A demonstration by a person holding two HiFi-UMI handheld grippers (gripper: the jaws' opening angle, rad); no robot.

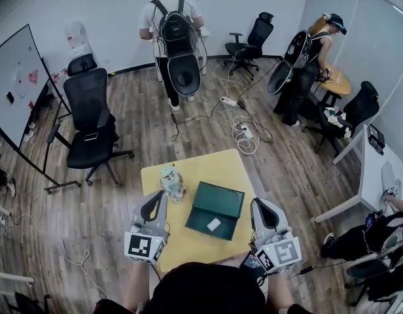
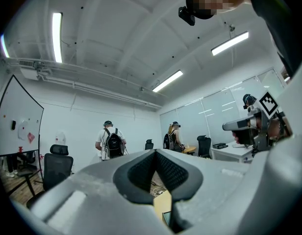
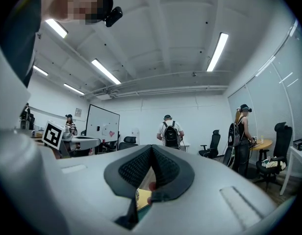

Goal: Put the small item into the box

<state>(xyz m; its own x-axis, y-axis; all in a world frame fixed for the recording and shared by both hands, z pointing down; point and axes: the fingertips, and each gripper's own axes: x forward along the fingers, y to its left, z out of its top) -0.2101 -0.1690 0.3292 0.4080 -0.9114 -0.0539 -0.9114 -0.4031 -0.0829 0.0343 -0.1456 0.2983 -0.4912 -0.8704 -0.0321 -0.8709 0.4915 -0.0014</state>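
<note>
Fingers on both grippers are pressed together with nothing clamped in them. In the left gripper view I see the two dark ribbed pads meeting at their tips, and past them only a sliver of yellow tabletop. The right gripper view shows the same closed pose, with a small pinkish spot low in the gap that I cannot identify.

From the head view, the left gripper point(image 1: 159, 200) hangs over the near left part of the tabletop point(image 1: 208, 165). The right gripper point(image 1: 259, 207) hangs over the near right edge. Both point away from me.

The green box point(image 1: 221, 200) lies open between them, near the middle of the tabletop. A small white item point(image 1: 213, 224) rests inside the box, on the half closest to me. A pale figurine point(image 1: 172, 182) stands on the tabletop just left of the box and just beyond the left gripper's tip. I cannot tell whether it touches either one.

Beyond the tabletop, a black office chair point(image 1: 90, 120) sits on the wooden floor to the left. A person with a backpack point(image 1: 172, 28) stands at the far wall.
</note>
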